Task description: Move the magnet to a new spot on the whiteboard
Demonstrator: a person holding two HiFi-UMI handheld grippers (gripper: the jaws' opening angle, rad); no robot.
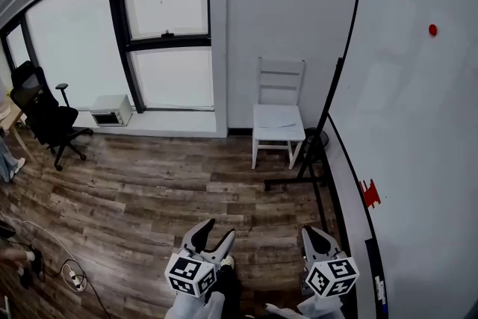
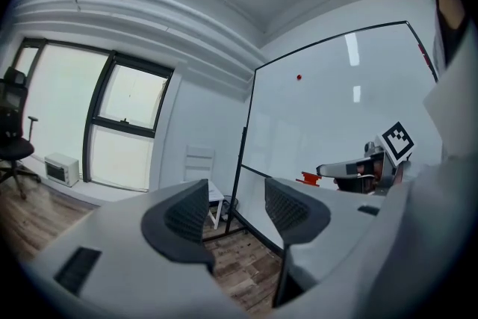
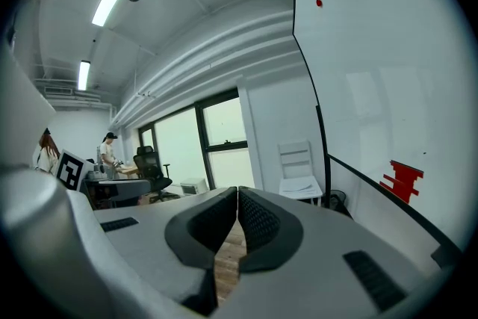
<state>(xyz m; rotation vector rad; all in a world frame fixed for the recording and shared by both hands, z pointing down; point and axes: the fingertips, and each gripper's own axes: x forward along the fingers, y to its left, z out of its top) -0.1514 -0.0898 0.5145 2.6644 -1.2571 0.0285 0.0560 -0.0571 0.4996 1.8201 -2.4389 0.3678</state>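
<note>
A small round red magnet (image 1: 432, 30) sticks high on the whiteboard (image 1: 418, 131) at the right; it also shows as the magnet (image 2: 299, 76) in the left gripper view and the magnet (image 3: 319, 3) in the right gripper view. Both grippers hang low, far below it. My left gripper (image 1: 211, 234) is open with nothing between its jaws, as the left gripper (image 2: 235, 194) confirms in its own view. My right gripper (image 1: 317, 239) stands nearer the board, and the right gripper (image 3: 237, 198) has its jaws shut on nothing.
A red shape (image 1: 369, 193) sits low on the board. A white chair (image 1: 278, 119) stands by the board's stand (image 1: 299, 179). A black office chair (image 1: 45, 112), a white box (image 1: 111, 110) on the sill and floor cables (image 1: 71, 276) lie left.
</note>
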